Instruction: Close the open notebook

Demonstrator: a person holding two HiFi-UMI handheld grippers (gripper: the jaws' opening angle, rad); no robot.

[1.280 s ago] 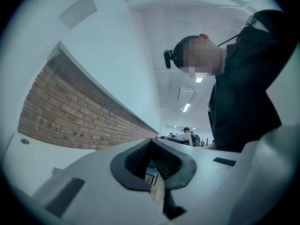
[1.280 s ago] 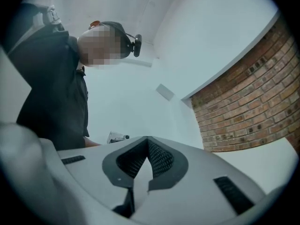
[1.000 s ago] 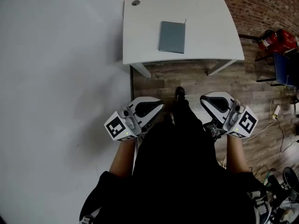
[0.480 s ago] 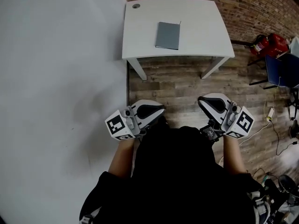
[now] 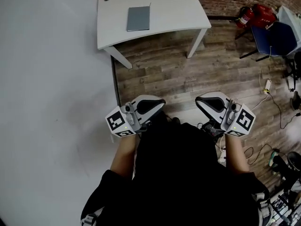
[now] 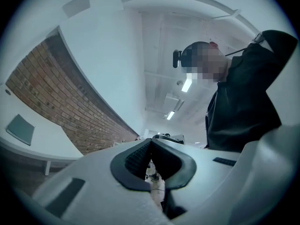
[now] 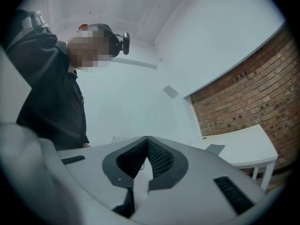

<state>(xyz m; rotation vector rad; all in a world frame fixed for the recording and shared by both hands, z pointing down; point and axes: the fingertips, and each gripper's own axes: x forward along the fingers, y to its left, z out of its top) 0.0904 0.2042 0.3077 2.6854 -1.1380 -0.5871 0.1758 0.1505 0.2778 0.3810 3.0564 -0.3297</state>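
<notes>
Since the earlier head-view frames the white bench (image 5: 174, 8) with the notebook (image 5: 138, 18) has slid up and to the left, and more wooden floor (image 5: 160, 74) lies between it and the person. Both grippers are held close to the dark-clothed body, well apart from the bench. The left gripper (image 6: 150, 144) has its jaws pressed together at the tips, with nothing between them. The right gripper (image 7: 147, 142) has its jaws pressed together too, and they are empty. The notebook lies flat and closed, grey cover up, on the bench's left half. A thin line at its far right corner is too small to identify. The bench's far edge is cut off at the top.
</notes>
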